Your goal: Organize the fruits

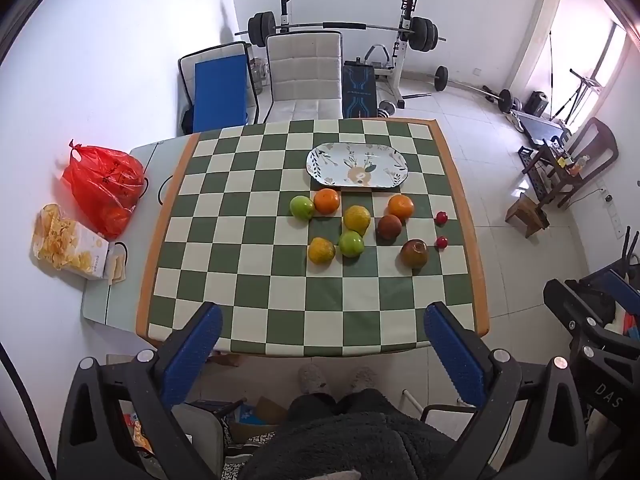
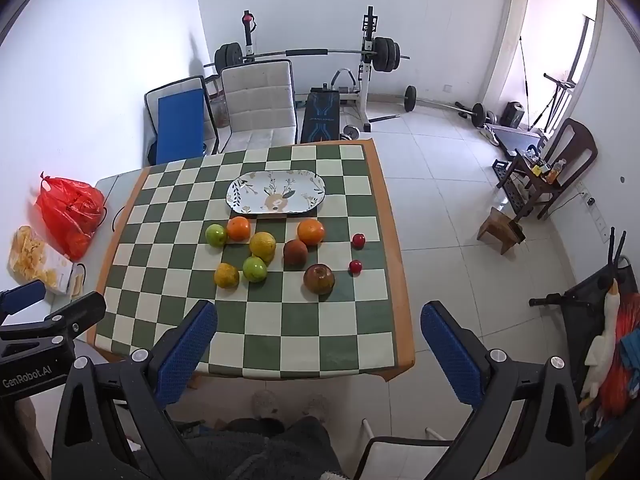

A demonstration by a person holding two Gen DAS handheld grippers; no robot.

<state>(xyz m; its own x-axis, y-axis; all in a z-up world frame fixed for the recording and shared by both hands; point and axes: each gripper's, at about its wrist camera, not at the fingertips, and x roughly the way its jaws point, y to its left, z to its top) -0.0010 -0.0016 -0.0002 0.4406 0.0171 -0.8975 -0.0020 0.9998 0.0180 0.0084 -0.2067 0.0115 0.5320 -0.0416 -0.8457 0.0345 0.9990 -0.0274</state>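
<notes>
Fruit (image 1: 352, 226) loose on the cloth (image 1: 256, 264), just in front of the bare plate (image 1: 320, 168); none moved yet, so sorting seemingly at its start. Left gripper (image 1: 324, 344) and right gripper (image 2: 318, 340) high above the near table edge, jaws wide, holding nothing. Next, probably: drop onto a near piece, perhaps the brown apple (image 2: 319, 279), close, lift to the plate. Open cloth below for descent. Two small red fruits (image 1: 441, 230) near the right edge, liable to roll off if nudged.
</notes>
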